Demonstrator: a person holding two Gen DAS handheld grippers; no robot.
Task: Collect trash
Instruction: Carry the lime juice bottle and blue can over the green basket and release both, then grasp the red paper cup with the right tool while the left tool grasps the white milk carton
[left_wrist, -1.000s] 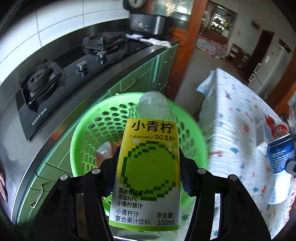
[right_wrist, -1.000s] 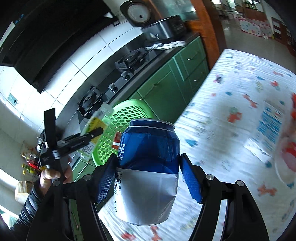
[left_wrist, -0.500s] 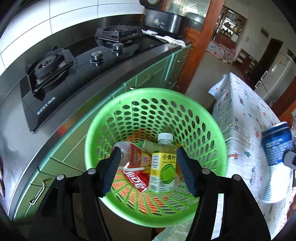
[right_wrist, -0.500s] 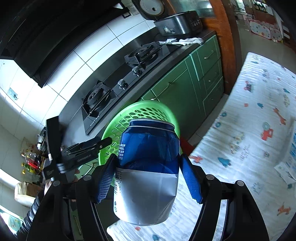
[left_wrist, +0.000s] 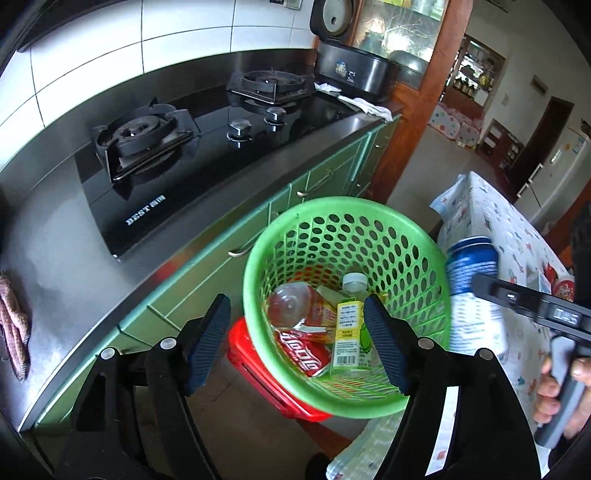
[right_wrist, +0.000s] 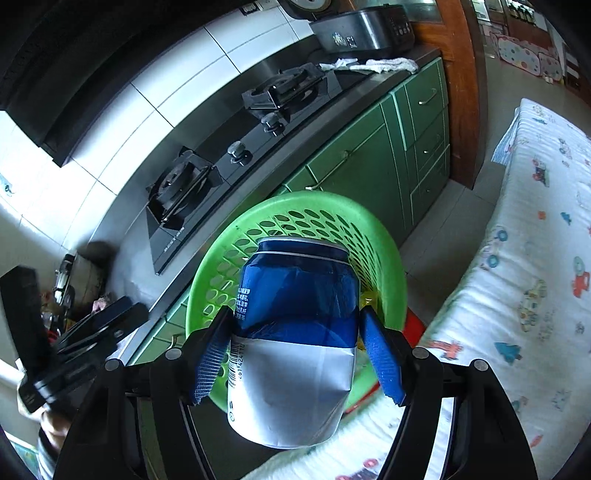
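Left tongs (left_wrist: 295, 339) spread wide, nothing between the pads, hovering above the green basket (left_wrist: 421, 236). Basket sits on a red stool (left_wrist: 258, 365) in front of the green cabinets (left_wrist: 325, 177).

Inside the basket: lime juice bottle (left_wrist: 349, 334) with yellow label and white cap, upright or slightly leaning; a clear bottle (left_wrist: 291, 304) lying on its side; a crushed red can (left_wrist: 301, 350) next to them.

Right tongs (right_wrist: 295, 354) clamped on a dented blue-and-silver can (right_wrist: 295, 332), both pads pressed against its sides. Can is held upright in the air just over the basket's near rim (right_wrist: 384, 236), beside the bench with the patterned cloth (right_wrist: 535, 229).

Gas hob (left_wrist: 177, 147) on the steel worktop behind, white rag (left_wrist: 369, 107) at its far end.
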